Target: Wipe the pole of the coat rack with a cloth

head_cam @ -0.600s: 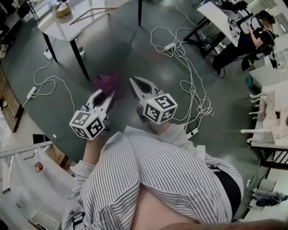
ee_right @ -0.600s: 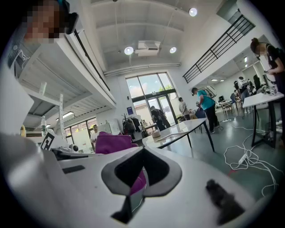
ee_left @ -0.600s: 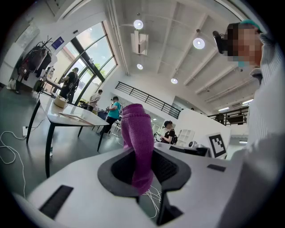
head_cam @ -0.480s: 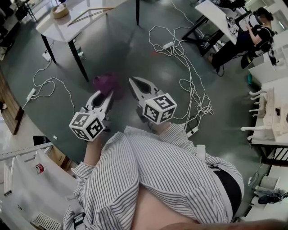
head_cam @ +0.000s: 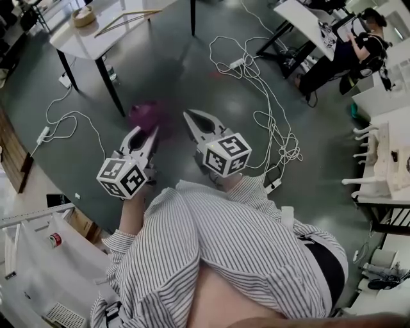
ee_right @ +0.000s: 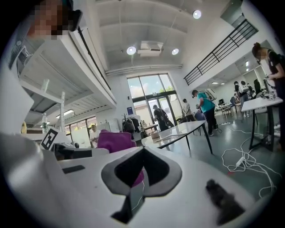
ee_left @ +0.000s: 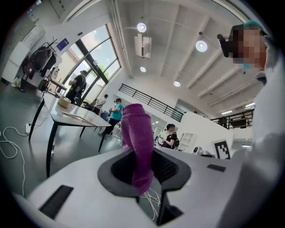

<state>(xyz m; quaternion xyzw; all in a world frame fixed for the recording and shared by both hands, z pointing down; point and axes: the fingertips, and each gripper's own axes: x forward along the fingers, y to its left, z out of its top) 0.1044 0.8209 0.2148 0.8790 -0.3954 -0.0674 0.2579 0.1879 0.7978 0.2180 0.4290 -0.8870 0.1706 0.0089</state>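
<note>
Purple knit cloth [ee_left: 137,133] clamped between the jaws of the left claw [ee_left: 143,165], standing up out of the dark pads and drooping a little below them. In the head view, the same cloth [head_cam: 143,115] bunched at the tip of the left claw [head_cam: 148,133], held over the grey floor [head_cam: 192,64], near a leg of the white counter [head_cam: 96,38] but apart from it.

Right claw [head_cam: 189,116] just beside the left one, pointing much the same way, clenched on nothing. In the right gripper view, tips of the right claw [ee_right: 143,151] pressed together, with only an oval gap behind them. Through that gap and above the jaw at the left, the purple cloth [ee_right: 115,139] seen beyond, apart from this claw.

Marker cubes of both claws turned up toward the head camera, just above a grey-and-white striped shirt [head_cam: 218,256].

On the counter, a round basket [head_cam: 84,14] and a thin wooden piece [head_cam: 131,19]. White cables [head_cam: 259,83] looped across the floor, between the claws and a seated person [head_cam: 365,48] at the upper right. At the right edge, a white frame with pegs [head_cam: 378,163], well apart from both claws and too small to identify.
</note>
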